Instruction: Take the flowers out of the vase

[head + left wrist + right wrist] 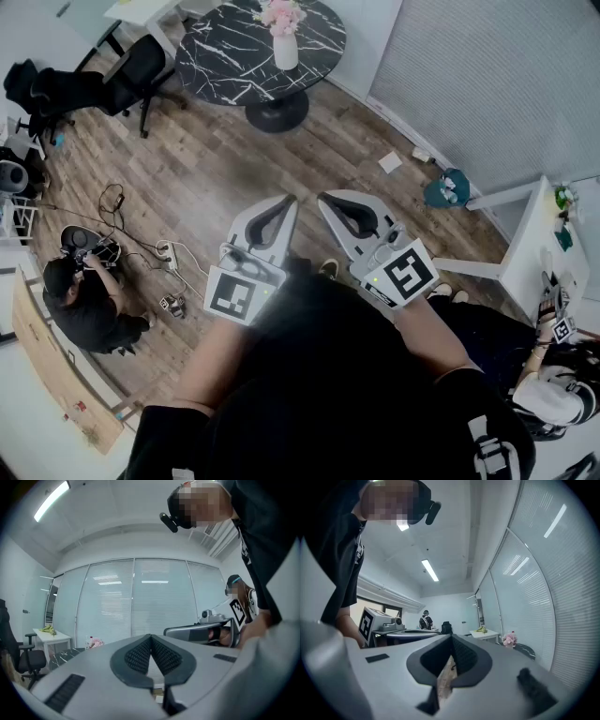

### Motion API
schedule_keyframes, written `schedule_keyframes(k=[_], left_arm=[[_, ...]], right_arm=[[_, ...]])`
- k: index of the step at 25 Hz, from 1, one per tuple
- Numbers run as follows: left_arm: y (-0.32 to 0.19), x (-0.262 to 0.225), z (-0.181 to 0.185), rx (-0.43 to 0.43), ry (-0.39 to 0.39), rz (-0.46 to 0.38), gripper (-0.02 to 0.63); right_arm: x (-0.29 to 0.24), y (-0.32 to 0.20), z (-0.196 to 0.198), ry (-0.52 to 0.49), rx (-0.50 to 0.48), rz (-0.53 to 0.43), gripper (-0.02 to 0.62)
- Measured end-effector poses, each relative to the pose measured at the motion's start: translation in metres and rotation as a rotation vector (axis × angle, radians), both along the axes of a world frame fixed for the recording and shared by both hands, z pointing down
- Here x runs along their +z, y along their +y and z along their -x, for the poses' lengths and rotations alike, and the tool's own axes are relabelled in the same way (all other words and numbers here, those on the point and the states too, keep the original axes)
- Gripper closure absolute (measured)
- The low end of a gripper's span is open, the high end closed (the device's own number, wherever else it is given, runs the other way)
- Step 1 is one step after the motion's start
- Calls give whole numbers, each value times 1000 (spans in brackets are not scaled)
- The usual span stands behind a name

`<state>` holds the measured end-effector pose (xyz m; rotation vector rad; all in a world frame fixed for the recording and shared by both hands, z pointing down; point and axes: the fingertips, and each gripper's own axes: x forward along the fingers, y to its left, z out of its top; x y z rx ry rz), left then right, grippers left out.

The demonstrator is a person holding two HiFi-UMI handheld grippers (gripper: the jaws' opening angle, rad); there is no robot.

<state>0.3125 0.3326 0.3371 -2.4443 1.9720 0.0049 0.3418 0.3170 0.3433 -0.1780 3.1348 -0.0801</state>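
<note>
Pink flowers [281,14] stand in a white vase [286,52] on a round black marble table [225,56] far across the room. I hold both grippers level, close to my body and well short of the table. My left gripper [291,199] is shut with its fingertips touching and nothing between them. The right gripper [323,197] is beside it, also shut and holding nothing. In the left gripper view the flowers [96,642] are small, left of the jaws' tip [151,635]. The right gripper view has the flowers [509,639] to the right of the tip [451,634].
A black office chair [141,66] stands left of the marble table. A person [89,300] sits on the wooden floor by cables [164,253]. A white desk [544,244] and a teal object [448,190] are at the right, with another person [553,394] below them.
</note>
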Motion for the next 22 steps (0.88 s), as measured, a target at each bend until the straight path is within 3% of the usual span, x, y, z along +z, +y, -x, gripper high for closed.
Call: schedule_keyframes(k=[22], left_arm=[[-19, -5, 27, 19, -35, 14, 594]], right_arm=[[-9, -25, 29, 1, 31, 14, 575]])
